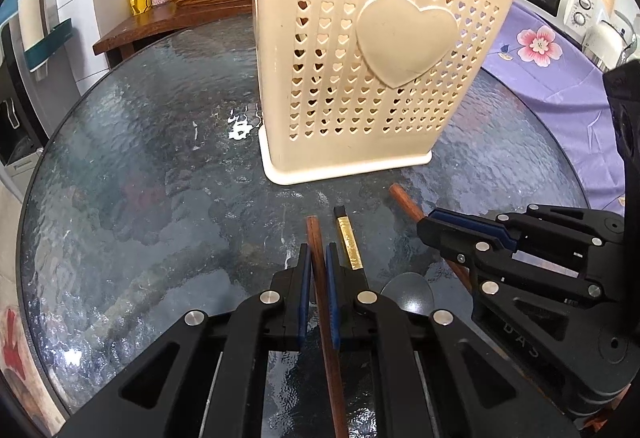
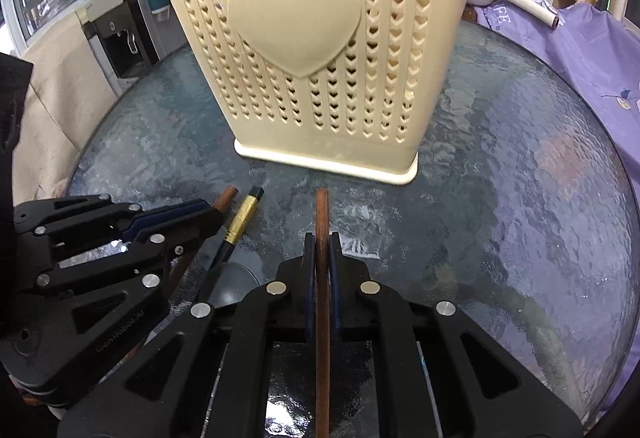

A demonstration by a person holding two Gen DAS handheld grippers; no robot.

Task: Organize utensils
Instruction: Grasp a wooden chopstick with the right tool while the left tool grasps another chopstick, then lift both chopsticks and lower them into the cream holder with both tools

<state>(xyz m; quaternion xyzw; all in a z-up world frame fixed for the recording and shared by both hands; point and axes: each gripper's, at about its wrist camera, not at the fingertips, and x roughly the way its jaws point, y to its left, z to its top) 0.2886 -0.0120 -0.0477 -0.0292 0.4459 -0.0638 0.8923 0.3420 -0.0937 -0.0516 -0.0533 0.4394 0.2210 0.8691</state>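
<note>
Two black grippers, left [image 1: 318, 262] and right [image 2: 322, 250], each clamp a brown wooden chopstick [image 1: 314, 238] [image 2: 321, 205] before the cream heart-perforated plastic utensil holder [image 1: 360, 49].

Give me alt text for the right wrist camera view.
The right gripper is closed on a brown wooden chopstick pointing toward a cream heart-perforated utensil holder standing on a glass table.

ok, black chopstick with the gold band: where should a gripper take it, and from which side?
Take the black chopstick on its gold band, coming from above with the fingers astride its width. It lies flat on the glass table, its far end is free, and its near end runs under the spoon and the left gripper.
</note>
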